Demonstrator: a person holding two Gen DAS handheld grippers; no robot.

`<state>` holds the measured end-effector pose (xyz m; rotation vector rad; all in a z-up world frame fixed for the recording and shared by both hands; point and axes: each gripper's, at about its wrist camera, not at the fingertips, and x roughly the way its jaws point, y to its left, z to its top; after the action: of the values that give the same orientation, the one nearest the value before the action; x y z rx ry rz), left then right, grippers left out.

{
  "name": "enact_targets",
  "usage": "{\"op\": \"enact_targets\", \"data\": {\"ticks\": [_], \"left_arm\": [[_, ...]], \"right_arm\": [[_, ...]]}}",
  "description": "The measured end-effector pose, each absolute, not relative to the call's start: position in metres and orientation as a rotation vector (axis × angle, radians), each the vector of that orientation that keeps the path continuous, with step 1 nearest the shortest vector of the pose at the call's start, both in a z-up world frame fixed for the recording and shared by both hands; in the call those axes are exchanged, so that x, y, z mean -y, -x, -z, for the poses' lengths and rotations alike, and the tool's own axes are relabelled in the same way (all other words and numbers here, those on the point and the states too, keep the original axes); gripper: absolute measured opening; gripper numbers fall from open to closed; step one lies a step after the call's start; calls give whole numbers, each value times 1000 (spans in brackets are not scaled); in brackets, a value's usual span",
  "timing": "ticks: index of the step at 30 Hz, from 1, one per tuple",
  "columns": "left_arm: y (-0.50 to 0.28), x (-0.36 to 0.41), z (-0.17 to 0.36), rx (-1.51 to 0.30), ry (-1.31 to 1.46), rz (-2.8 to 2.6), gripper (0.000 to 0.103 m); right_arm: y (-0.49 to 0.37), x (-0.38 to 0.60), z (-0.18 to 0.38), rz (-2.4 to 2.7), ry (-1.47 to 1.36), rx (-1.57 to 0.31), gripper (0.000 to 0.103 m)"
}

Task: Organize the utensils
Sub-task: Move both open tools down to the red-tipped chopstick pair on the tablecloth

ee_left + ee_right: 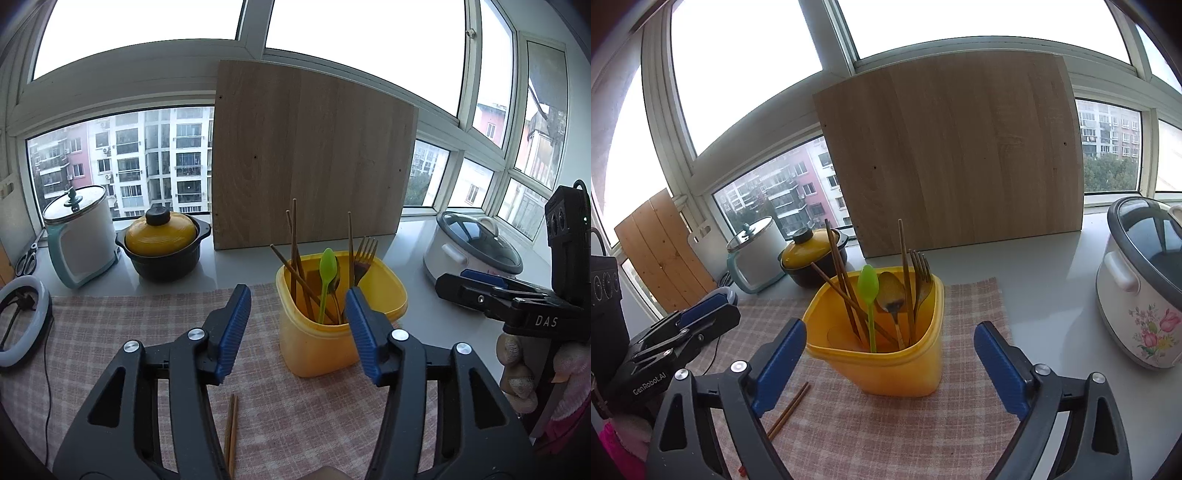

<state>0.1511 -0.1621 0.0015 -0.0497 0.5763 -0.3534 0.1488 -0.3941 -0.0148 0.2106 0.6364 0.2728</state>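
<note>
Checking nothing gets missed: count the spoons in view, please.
2, both standing in the yellow container: a green plastic spoon and a metal spoon beside it. Others may be hidden inside.

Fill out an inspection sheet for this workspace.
Surface: checked cloth on a pale counter.
Job's things: yellow tub holds chopsticks, green spoon, metal spoon and fork; one chopstick pair lies on the cloth.
Clutter: yellow-lidded pot, white kettle, slow cooker, scissors, ring light.
Grippers: left gripper and right gripper both open, empty.
Cables: black cord over the cloth's left edge.
Surroundings: wooden board leaning against windows.
</note>
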Motion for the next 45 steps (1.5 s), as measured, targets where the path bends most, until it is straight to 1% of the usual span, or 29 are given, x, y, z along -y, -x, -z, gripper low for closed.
{"op": "enact_targets", "data": {"ticks": [1,2,15,20,24,26,27,29,33,34,35,36,37,38,40,45], "left_arm": [[-149,160,-1,-578,41,351,57],[-147,157,-1,-580,37,351,57],[-132,90,17,-671,49,300,57],[-130,61,40,-757,89,281,57],[-128,57,67,-857,94,306,57],[-127,61,80,-907,70,331,46],[-126,63,86,-931,56,346,44],[-126,69,97,-976,31,371,37],[-125,79,117,-1056,-16,413,24],[-126,80,121,-1076,-22,417,19],[-127,82,125,-1095,-25,423,16],[-128,84,129,-1110,-30,433,16],[-128,85,132,-1119,-40,436,14],[-129,87,135,-1125,-54,435,13],[-131,92,140,-1136,-80,435,12],[-133,102,149,-1141,-137,432,10]], "right_arm": [[-146,393,15,-266,-209,-637,102],[-143,391,16,-258,-203,-636,103],[-110,364,21,-190,-101,-593,103],[-102,356,27,-191,-92,-593,103],[-97,347,37,-195,-66,-624,103],[-95,344,43,-186,-64,-648,103],[-93,344,46,-186,-69,-664,103],[-91,344,54,-201,-92,-705,103],[-84,352,70,-198,-181,-769,103],[-82,356,74,-189,-203,-777,103],[-81,359,78,-182,-225,-785,100],[-80,362,82,-180,-245,-795,97],[-79,366,86,-182,-267,-812,87],[-79,370,90,-180,-287,-829,80],[-76,377,97,-173,-322,-852,76],[-67,390,105,-139,-364,-859,75]]}}
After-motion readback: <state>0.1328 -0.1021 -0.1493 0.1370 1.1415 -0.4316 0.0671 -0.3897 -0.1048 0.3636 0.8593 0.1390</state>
